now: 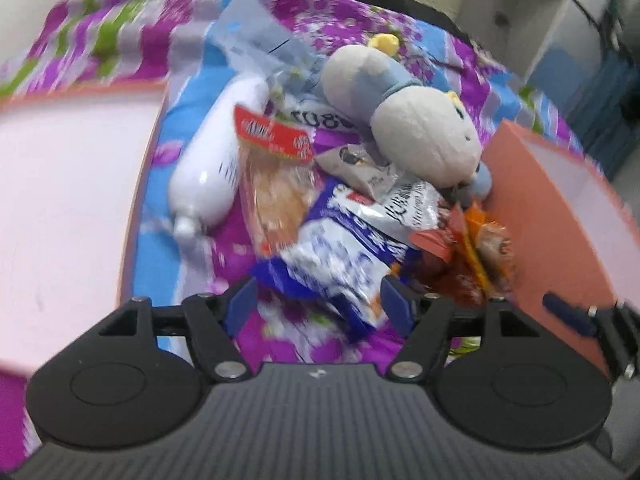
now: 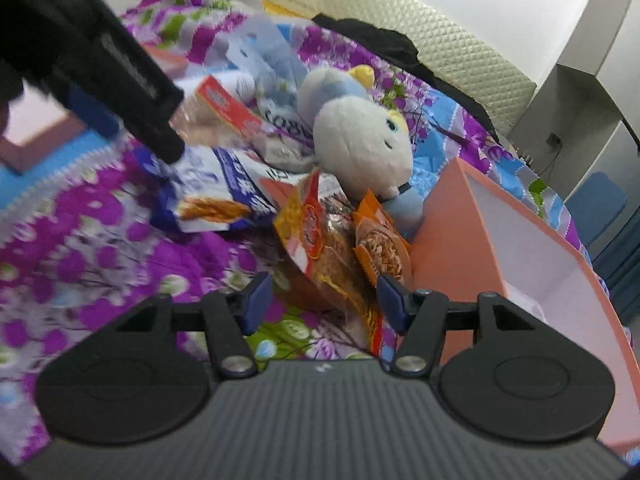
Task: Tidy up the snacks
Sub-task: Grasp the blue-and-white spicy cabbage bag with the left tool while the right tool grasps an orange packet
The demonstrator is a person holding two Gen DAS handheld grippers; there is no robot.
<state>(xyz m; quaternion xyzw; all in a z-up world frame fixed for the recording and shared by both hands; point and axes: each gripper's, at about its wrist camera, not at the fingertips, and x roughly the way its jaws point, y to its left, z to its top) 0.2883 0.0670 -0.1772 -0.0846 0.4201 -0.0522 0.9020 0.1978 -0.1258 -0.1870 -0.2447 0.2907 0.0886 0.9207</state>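
Observation:
A pile of snack packets lies on a purple floral bedspread. My left gripper (image 1: 320,304) is open with a blue-and-white packet (image 1: 344,252) between its fingers. Beside it lie a clear packet with a red label (image 1: 272,160), a white bottle (image 1: 208,160) and orange packets (image 1: 472,252). My right gripper (image 2: 324,300) is open around a yellow-orange noodle packet (image 2: 320,248), with a small orange packet (image 2: 380,240) next to it. The left gripper (image 2: 120,72) shows black at the upper left of the right wrist view.
A grey-and-blue plush toy (image 1: 420,120) (image 2: 360,136) lies on the pile. An orange box with a pale inside (image 2: 520,240) (image 1: 560,200) stands to the right. Another orange-rimmed pink box (image 1: 60,200) is to the left. A quilted headboard (image 2: 440,40) is at the back.

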